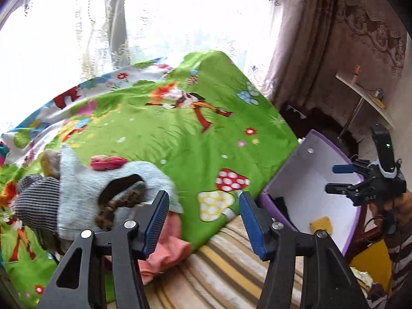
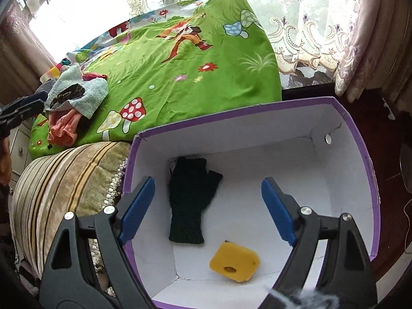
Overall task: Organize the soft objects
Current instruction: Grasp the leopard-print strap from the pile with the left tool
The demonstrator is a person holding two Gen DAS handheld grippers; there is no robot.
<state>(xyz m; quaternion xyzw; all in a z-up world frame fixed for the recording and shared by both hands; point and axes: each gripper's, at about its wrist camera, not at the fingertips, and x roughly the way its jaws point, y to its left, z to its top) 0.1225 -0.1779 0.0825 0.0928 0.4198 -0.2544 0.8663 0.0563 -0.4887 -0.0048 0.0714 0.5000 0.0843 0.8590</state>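
A pile of soft things lies on the green cartoon blanket [image 1: 180, 134]: a light blue towel [image 1: 77, 193], a striped cloth [image 1: 36, 200], a leopard-print band [image 1: 116, 206] and a pink cloth [image 1: 167, 247]. My left gripper [image 1: 203, 221] is open and empty, just right of the pile. My right gripper [image 2: 208, 208] is open and empty above the purple box [image 2: 360, 139], which holds a dark green glove [image 2: 190, 200] and a yellow sponge [image 2: 234, 261]. The pile also shows in the right wrist view [image 2: 74, 95]. The box also shows in the left wrist view [image 1: 303, 180], with my right gripper [image 1: 337, 177] over it.
A striped cushion [image 2: 64, 180] sits between the blanket and the box. Lace curtains [image 2: 303, 31] and a bright window are behind. A small white shelf [image 1: 365, 97] hangs on the right wall. White drawers [image 2: 20, 144] stand at the far left.
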